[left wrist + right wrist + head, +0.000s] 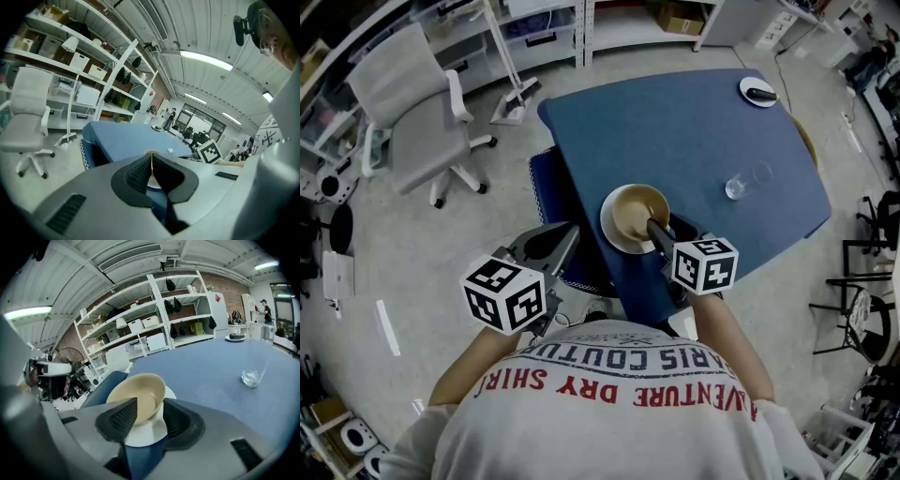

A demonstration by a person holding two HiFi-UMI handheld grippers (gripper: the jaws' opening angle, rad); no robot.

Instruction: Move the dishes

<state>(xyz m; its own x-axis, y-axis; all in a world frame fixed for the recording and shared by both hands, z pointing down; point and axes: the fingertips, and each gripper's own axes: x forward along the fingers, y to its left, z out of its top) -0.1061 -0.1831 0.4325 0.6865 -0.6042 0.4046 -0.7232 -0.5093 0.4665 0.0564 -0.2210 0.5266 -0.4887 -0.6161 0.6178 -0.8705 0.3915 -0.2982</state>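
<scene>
A tan bowl sits on a white plate near the front edge of the blue table. My right gripper reaches over that edge. One jaw is inside the bowl and the other outside, pinching its near wall. The plate shows below the right gripper. My left gripper hangs off the table's left side, level with the bowl. Nothing is between the touching pads of the left gripper.
A clear glass stands right of the middle of the table. A small white dish with a dark object lies at the far corner. A grey office chair and a blue seat are left of the table.
</scene>
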